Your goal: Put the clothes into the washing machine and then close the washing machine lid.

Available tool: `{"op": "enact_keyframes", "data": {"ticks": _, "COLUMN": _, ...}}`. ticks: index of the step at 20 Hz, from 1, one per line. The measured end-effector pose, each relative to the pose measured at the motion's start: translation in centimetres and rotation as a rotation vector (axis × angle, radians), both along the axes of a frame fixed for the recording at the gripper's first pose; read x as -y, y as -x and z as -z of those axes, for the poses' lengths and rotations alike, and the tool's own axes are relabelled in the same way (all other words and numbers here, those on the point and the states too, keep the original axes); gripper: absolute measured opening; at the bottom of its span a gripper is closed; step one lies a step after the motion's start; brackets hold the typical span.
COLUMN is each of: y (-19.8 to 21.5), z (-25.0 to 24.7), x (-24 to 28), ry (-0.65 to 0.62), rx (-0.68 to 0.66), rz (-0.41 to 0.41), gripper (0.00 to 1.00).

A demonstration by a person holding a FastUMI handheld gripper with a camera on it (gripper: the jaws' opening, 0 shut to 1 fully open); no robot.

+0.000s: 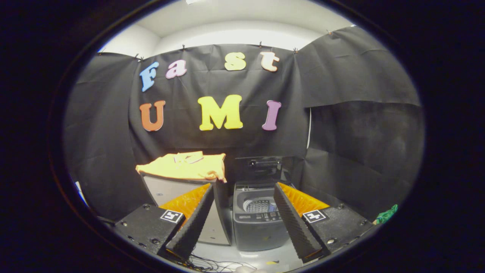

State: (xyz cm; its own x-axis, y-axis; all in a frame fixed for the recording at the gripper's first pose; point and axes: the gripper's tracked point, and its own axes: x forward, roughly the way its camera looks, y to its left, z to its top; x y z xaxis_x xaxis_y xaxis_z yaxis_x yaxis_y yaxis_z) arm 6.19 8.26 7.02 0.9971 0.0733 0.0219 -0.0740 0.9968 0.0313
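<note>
Black cloth walled the booth on three sides, with a pale ceiling showing above it. Against the back wall stood a small grey washing machine [257,220], its lid [264,168] raised upright and its perforated drum [260,206] open to view. Just to its left, a yellow garment [185,167] lay spread flat on top of a pale box-like stand [178,197], one corner drooping over the edge nearest the machine. The claw [242,212] hung well short of both, its two fingers spread wide and holding nothing; the washing machine showed in the gap between them, while the garment sat beyond and above the left finger [193,223]. A scrap of green fabric [386,214] lay off to the right, beside the right finger [295,223]. Loose thin cables [212,264] trailed across the light floor [250,258] below the claw.
</note>
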Motion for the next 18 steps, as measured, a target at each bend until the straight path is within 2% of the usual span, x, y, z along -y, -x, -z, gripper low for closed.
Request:
{"op": "enact_keyframes", "data": {"ticks": 4, "y": -4.0, "z": -3.6, "x": -1.9, "ry": 0.028, "rx": 0.024, "rz": -0.029, "gripper": 1.00}}
{"op": "enact_keyframes", "data": {"ticks": 8, "y": -8.4, "z": -6.0, "x": -4.9, "ry": -0.001, "rx": 0.004, "rz": -0.079, "gripper": 1.00}}
{"op": "enact_keyframes", "data": {"ticks": 18, "y": -19.0, "z": -9.6, "x": -16.0, "ry": 0.024, "rx": -0.050, "rz": -0.219, "gripper": 1.00}}
